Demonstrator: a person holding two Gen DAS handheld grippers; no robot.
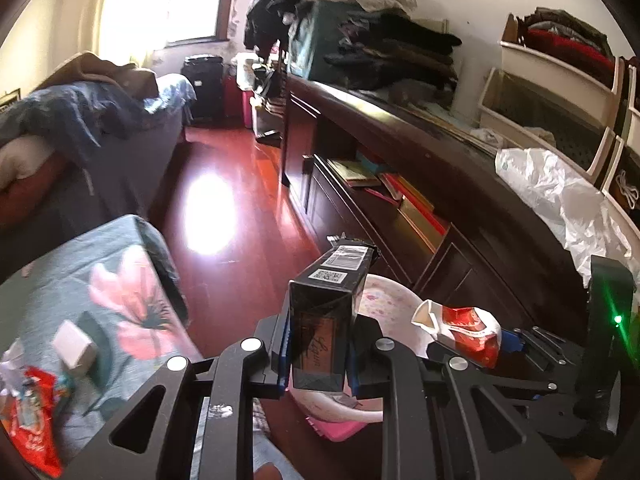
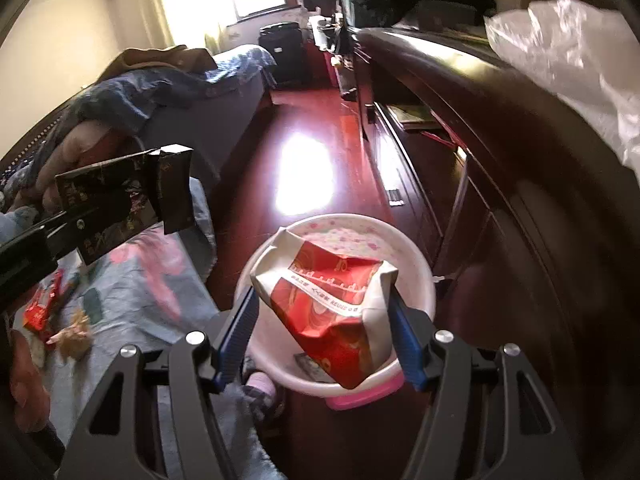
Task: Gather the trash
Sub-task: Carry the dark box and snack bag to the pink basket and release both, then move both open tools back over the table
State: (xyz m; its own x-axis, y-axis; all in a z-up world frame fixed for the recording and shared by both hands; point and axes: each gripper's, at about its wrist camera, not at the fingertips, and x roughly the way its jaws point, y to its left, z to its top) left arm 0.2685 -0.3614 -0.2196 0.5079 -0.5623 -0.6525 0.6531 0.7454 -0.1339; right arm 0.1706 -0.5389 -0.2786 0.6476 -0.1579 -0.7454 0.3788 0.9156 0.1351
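My left gripper point(image 1: 318, 354) is shut on a long black carton point(image 1: 326, 304) that sticks out forward, its barcode end up. The same black carton point(image 2: 124, 196) shows at the left of the right wrist view. My right gripper point(image 2: 326, 334) is shut on a crumpled red and white paper bag point(image 2: 332, 300), held right over a white bin with a pink base point(image 2: 416, 268) on the floor. In the left wrist view the bin point(image 1: 384, 304) lies just beyond the carton, with the red bag point(image 1: 464, 330) to its right.
A flowered cloth point(image 1: 112, 276) at the left carries a red wrapper point(image 1: 30, 412), a small white box point(image 1: 74, 344) and scraps. A dark wooden sideboard point(image 1: 420, 168) runs along the right, topped with a white plastic bag point(image 1: 560, 196). Shiny red floor point(image 1: 224, 200) lies ahead; a bed point(image 1: 80, 120) stands far left.
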